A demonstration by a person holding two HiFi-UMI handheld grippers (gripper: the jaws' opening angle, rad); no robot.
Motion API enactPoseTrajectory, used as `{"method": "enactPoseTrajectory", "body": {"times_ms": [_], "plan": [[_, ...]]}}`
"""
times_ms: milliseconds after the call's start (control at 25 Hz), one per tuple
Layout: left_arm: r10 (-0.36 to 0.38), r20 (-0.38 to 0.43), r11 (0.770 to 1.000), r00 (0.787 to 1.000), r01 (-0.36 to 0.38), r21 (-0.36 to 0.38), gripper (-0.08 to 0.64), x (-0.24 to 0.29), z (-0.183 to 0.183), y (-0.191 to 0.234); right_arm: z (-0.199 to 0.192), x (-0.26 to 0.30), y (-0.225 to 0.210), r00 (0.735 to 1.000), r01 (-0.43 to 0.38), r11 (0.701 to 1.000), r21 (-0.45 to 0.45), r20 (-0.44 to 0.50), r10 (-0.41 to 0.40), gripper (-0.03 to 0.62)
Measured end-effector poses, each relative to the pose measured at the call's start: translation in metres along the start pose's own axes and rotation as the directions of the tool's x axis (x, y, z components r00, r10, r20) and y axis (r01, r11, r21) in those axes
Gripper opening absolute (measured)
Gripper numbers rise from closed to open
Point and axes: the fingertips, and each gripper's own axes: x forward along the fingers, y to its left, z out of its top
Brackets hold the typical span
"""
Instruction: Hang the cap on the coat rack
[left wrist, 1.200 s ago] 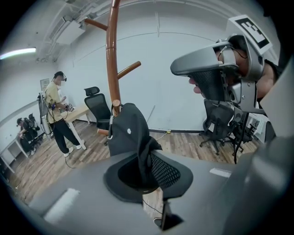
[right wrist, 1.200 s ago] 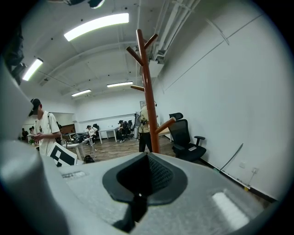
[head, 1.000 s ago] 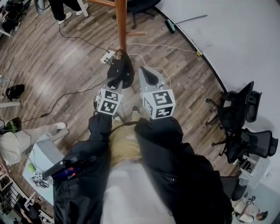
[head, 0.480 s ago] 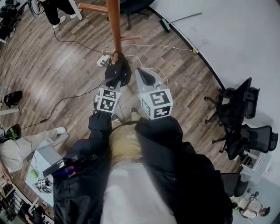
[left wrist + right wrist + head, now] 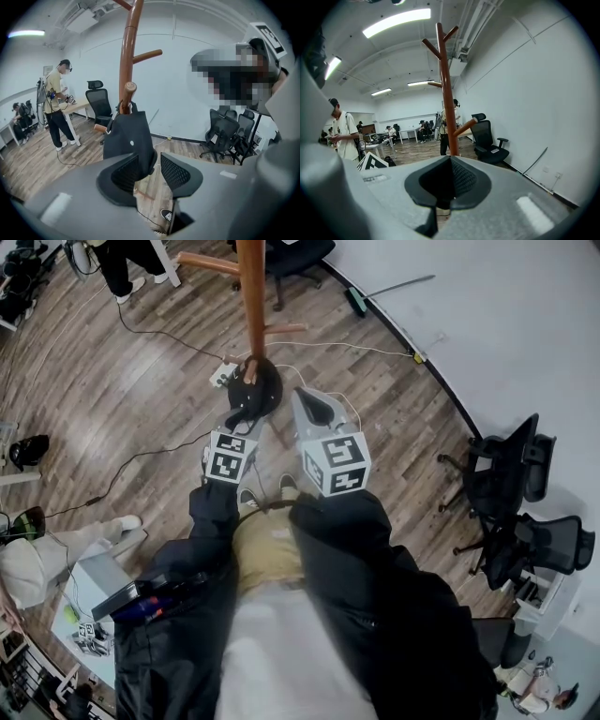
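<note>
As my left gripper [image 5: 151, 164] opens with the cap [image 5: 127, 136] loose between its jaws, it looks soft and light, best pinched by the brim [image 5: 145, 157].

No word, number or brand can be read anywhere; the left marker cube [image 5: 231, 457] and right marker cube [image 5: 336, 463] bear only black-and-white square patterns.

The room is bright. Light comes from long white ceiling tube lamps [image 5: 396, 21], high above the right hand-held gripper [image 5: 450, 164], with some glare. Both gripper views bend strongly and turn black at the edges. Its grey body near the lens is blurred. Shadows on the wooden plank floor [image 5: 122, 381] are faint.
</note>
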Motion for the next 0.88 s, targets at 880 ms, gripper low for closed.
{"method": "enactPoseTrajectory", "body": {"times_ms": [880], "plan": [[0.087,0.482,0.995,0.872,-0.1,0.002,0.005,-0.125,0.148,0.023,0.066,0.007,0.031,0.985,-0.031,0.999,-0.036,0.168,0.036,-0.003]]}}
